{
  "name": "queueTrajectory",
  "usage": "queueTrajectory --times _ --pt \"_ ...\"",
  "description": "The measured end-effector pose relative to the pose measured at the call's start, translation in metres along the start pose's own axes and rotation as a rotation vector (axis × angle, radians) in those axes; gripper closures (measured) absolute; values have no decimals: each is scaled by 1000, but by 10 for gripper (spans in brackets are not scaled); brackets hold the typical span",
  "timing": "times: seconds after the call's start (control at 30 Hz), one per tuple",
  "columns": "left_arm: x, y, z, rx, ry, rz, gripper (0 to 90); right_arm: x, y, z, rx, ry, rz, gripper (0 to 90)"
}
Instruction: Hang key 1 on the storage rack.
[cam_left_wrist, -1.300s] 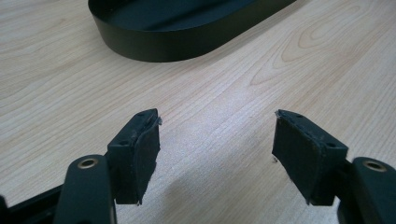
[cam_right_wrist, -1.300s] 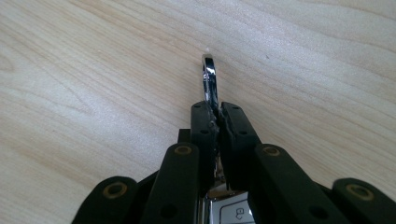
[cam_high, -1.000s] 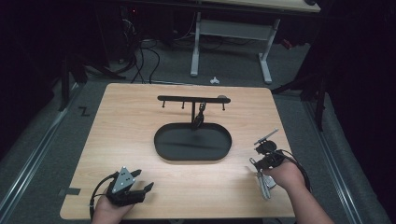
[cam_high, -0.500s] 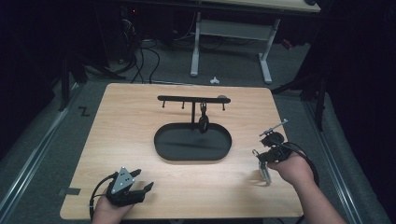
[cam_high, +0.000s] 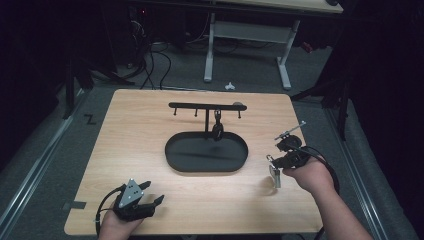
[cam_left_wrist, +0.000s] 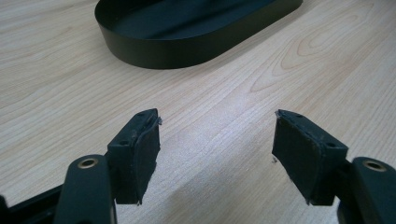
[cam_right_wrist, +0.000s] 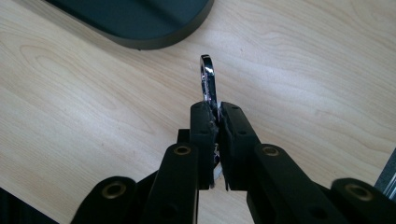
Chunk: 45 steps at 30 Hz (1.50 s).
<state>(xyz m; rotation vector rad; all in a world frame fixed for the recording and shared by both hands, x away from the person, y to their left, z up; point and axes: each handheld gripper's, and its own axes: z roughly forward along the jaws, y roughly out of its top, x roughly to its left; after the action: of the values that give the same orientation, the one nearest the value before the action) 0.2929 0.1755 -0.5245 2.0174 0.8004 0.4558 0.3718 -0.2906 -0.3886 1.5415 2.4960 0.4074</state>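
Black jaws of the right gripper (cam_right_wrist: 214, 116) were pinched shut on a shiny metal clip (cam_right_wrist: 208, 79), whose rounded end stuck out past the pads above the wooden table (cam_high: 150, 140). That clip (cam_high: 274, 175) hung low over the table's right side, just right of the black oval tray (cam_high: 172, 155). Beyond the tray stood a hook rack (cam_high: 200, 105). Near the left front edge, the left gripper (cam_left_wrist: 215, 140) rested with jaws spread wide, holding nothing.

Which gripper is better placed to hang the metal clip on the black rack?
Probably the right gripper: its jaws are shut on the metal clip, beside the rack. The left gripper is open, holding nothing, at the table's near edge.
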Motion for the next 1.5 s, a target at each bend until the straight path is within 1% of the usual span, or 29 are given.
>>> queueTrajectory --times 0.13,0.33,0.5,0.77,0.9,0.97,1.03,1.07,1.2,1.5 --pt "0 0 0 -5 4 5 325 3 6 -6 -10 3 -7 846" --pt "1 -1 -2 -9 6 0 324 9 17 -11 -26 2 -15 846" --pt "2 -2 -4 -11 12 -5 325 13 26 -11 -36 5 -34 846" --pt "4 -7 -11 -10 26 -20 325 19 40 -10 -39 12 -45 846" --pt "4 -9 -13 -8 32 -20 325 21 46 -11 -42 13 -52 846" --pt "4 -9 -13 -8 33 -21 325 22 49 -12 -39 12 -59 846" --pt "4 -9 -14 -7 34 -22 325 23 52 -12 -48 13 -71 846" --pt "4 -9 -14 -7 34 -23 325 23 53 -13 -44 10 -69 846" --pt "5 -9 -13 -7 34 -23 324 24 60 -16 -58 14 -63 846" --pt "6 -9 -14 -2 30 -24 324 27 77 -22 -77 8 -71 846"
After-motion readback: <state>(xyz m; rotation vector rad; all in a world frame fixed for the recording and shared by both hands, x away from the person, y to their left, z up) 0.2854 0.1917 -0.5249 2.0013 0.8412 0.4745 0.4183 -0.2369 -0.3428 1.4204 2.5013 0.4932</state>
